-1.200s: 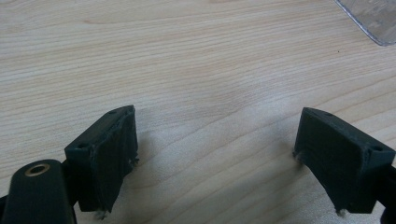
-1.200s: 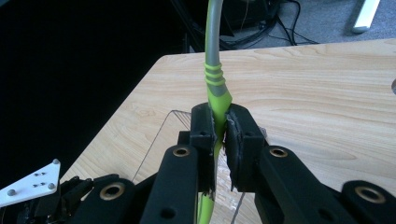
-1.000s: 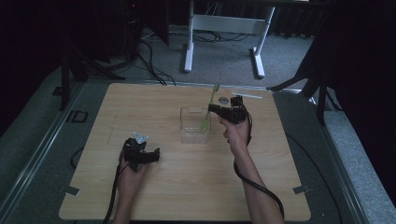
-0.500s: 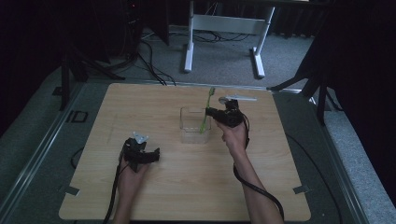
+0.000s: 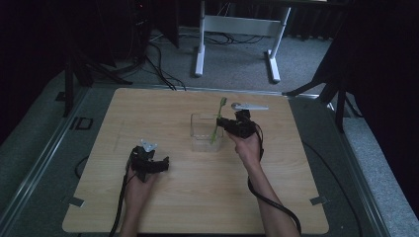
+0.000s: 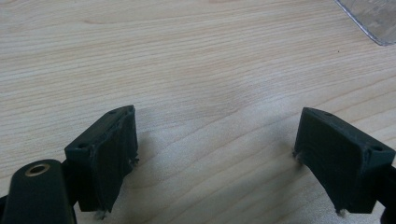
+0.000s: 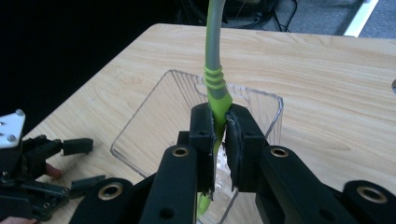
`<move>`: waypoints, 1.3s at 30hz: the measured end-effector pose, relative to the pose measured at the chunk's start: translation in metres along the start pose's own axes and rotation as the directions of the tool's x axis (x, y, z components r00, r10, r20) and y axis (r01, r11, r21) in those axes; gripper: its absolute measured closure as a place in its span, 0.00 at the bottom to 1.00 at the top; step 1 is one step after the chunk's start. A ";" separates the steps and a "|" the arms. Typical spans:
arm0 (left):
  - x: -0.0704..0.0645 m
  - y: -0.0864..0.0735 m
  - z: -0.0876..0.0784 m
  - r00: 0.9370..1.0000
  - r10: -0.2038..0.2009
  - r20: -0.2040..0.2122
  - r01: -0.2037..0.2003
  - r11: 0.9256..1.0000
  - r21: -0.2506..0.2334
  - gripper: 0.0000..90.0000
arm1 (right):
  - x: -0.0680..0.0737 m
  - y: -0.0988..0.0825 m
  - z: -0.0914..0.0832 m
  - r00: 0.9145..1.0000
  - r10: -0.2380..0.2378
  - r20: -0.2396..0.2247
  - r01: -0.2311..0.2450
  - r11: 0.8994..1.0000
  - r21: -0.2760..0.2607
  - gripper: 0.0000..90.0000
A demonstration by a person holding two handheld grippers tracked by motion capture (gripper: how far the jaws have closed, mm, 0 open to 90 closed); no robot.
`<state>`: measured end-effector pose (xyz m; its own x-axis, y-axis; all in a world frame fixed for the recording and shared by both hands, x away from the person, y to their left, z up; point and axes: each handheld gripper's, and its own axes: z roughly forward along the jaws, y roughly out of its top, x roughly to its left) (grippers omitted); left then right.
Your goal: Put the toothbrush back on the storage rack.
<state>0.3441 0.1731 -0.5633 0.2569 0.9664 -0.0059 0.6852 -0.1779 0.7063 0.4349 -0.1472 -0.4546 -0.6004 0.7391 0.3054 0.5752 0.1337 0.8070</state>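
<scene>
Left gripper (image 5: 157,162) rests wide open on the wooden table (image 5: 148,108). Right gripper (image 5: 223,123), clamped on the green toothbrush (image 5: 216,126), has tipped it further down into the clear container (image 5: 197,140); release looks close.

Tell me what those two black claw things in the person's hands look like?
Both are black, blocky plastic. The left gripper wears a pale three-cornered plate on top; its jaw pads are chunky wedges. The right gripper has brass-ringed holes along its arms. A black cable trails from it. The forearms are bare, without sleeves.
</scene>
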 end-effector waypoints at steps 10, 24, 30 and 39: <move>0.000 0.000 0.000 1.000 -0.002 0.000 0.002 1.000 -0.001 0.15 | 0.003 -0.005 0.001 0.999 -0.042 0.007 0.042 0.998 0.038 0.90; 0.000 0.000 0.000 1.000 -0.004 0.000 0.004 1.000 -0.002 0.15 | 0.003 -0.005 -0.003 0.998 -0.066 0.011 0.065 0.997 0.048 0.77; 0.000 0.000 0.000 1.000 -0.005 0.000 0.005 1.000 -0.002 0.15 | 0.001 -0.005 -0.007 0.998 -0.055 0.008 0.055 0.998 0.025 0.71; 0.000 0.000 0.000 1.000 -0.005 0.000 0.005 1.000 -0.002 0.15 | -0.008 -0.008 -0.021 1.000 -0.027 0.013 0.027 0.999 -0.020 0.61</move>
<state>0.3438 0.1727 -0.5634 0.2538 0.9672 -0.0092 0.6847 -0.1730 0.7080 0.4236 -0.1679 -0.4525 -0.6082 0.7439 0.2769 0.5473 0.1403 0.8251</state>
